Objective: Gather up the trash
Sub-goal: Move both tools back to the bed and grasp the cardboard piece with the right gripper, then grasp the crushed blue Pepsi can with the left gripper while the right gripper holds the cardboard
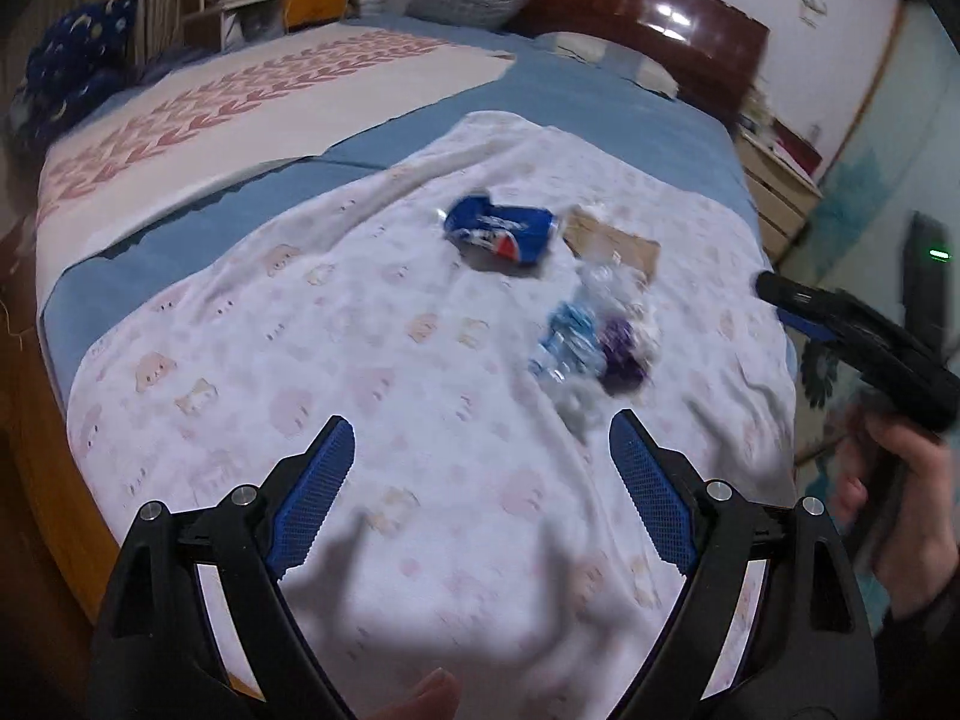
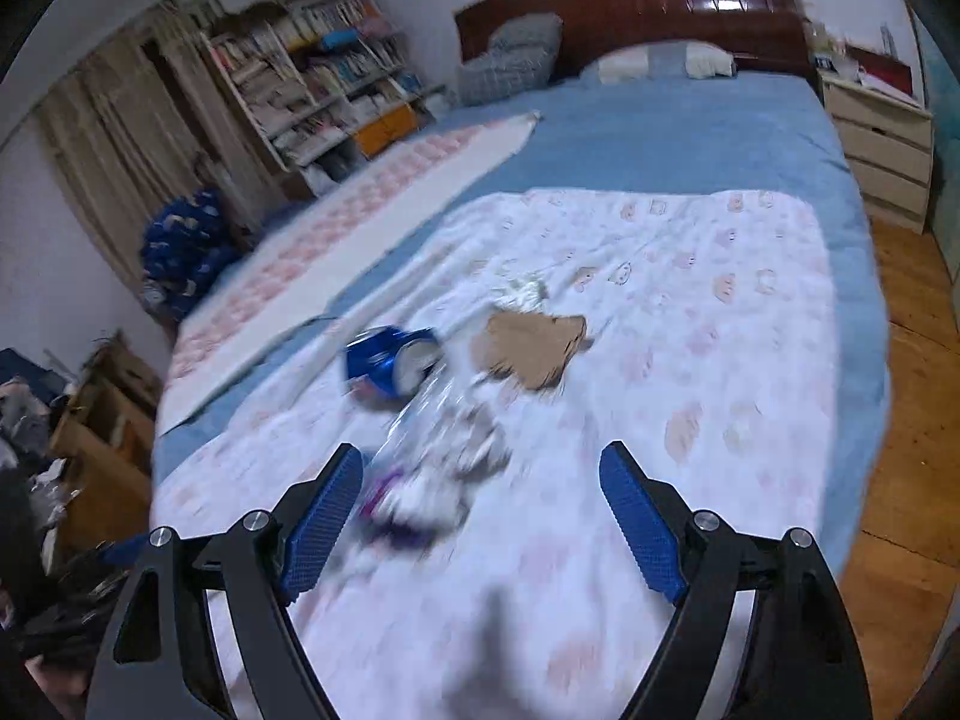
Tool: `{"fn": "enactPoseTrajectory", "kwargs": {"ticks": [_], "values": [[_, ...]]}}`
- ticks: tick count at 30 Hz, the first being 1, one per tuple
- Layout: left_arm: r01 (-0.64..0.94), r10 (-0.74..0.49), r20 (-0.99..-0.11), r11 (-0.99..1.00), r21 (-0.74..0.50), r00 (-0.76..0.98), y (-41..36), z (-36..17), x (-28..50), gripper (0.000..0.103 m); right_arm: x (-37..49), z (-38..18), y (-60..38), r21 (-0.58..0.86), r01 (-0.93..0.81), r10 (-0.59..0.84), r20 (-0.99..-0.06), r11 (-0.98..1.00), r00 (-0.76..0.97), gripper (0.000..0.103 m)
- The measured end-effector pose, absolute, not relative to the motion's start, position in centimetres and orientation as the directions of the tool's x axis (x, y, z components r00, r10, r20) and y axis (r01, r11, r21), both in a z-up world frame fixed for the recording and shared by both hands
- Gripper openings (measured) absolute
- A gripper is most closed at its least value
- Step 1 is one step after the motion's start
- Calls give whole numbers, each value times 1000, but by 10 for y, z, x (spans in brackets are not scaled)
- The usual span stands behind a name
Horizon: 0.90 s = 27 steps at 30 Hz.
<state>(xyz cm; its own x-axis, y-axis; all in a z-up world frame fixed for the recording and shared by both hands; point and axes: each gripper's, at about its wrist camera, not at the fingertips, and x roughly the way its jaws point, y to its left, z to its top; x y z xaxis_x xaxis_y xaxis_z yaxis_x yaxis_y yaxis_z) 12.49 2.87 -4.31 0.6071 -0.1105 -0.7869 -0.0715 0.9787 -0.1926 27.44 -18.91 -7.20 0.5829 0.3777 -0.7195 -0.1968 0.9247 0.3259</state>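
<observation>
Trash lies in a loose cluster on a white blanket with a pink print spread over a bed. There is a crushed blue soda can, a torn piece of brown cardboard, a crumpled clear plastic bottle with a blue label and a purple wrapper. My left gripper hangs open above the blanket, short of the bottle, nothing between its pads. My right gripper is open too, over the wrapper and bottle, which are blurred.
The bed has a blue sheet, a pink-patterned cover and a dark wooden headboard. A bookshelf, a chest of drawers and a cardboard box stand around it. A person's hand holds the other gripper at the right.
</observation>
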Motion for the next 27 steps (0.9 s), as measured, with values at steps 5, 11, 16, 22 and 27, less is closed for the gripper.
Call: {"fn": "enactPoseTrajectory", "kwargs": {"ticks": [5,11,16,22,27], "values": [[-101,-102,-787,974,-205,609,52,-43,146,86,365,-115,-179,350,-80,338,-779,933,528,80],[-107,-122,-795,968,-228,594,64,-48,182,86,437,-174,-174,326,12,285,-842,945,457,70],[-101,-174,-808,956,-276,564,65,-63,212,86,446,-191,-149,307,-65,303,-842,949,447,26],[-16,-175,-806,975,-223,566,29,-82,258,86,421,-170,-158,408,-149,424,-752,901,504,7],[69,-130,-765,991,-112,630,2,-81,272,86,387,-149,-188,453,-178,472,-700,874,536,5]]}}
